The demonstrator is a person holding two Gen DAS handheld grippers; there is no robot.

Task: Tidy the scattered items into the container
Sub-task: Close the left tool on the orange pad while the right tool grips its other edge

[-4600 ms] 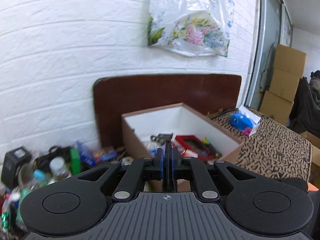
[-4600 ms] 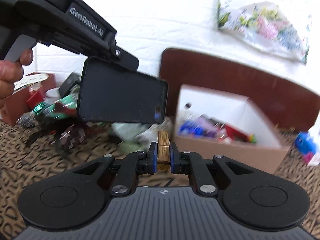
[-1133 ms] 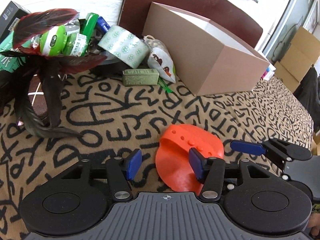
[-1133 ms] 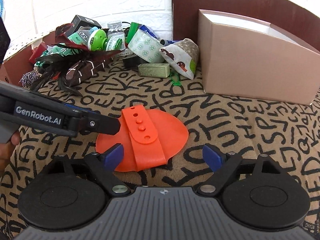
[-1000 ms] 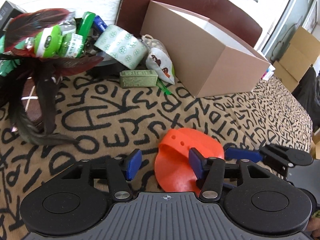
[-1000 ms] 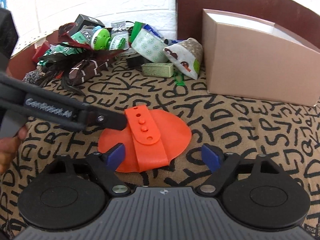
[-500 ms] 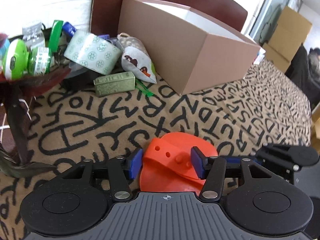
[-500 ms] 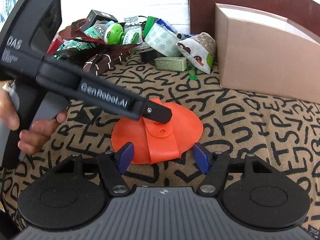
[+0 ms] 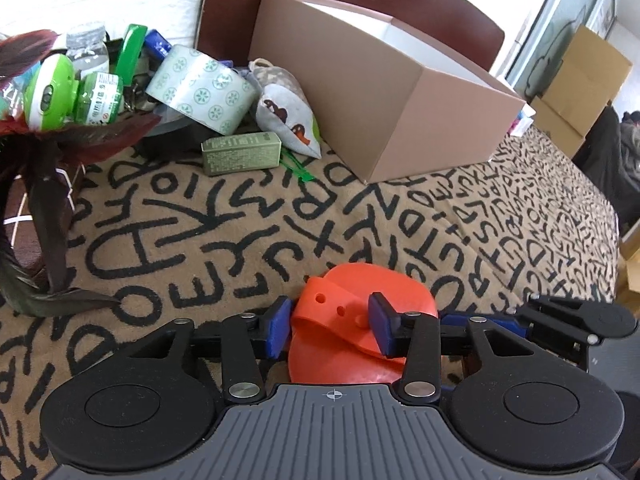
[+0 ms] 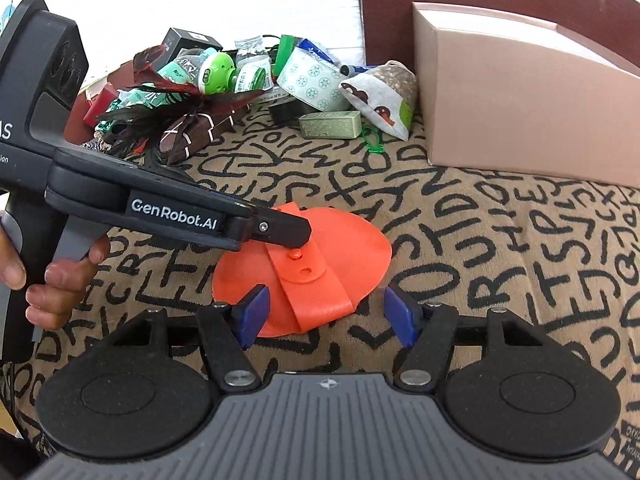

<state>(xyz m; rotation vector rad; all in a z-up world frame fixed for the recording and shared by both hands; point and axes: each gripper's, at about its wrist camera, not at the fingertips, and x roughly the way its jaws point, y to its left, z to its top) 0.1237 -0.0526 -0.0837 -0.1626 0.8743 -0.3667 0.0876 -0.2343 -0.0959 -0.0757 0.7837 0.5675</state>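
The orange disc (image 10: 352, 248) lies flat on the letter-patterned tabletop (image 9: 520, 220), in front of the box (image 9: 376, 92) and apart from it. The left gripper (image 9: 329, 330) has its jaws spread around the disc's raised strap, having just opened a little, the pads not visibly pressing it. The right gripper (image 10: 327, 314) sits just short of the disc's near edge, jaws spread and empty.

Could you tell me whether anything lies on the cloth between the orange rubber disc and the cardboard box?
Nothing visible does: only bare patterned cloth separates the orange disc from the box; the clutter, including the green packet, sits left of that path.
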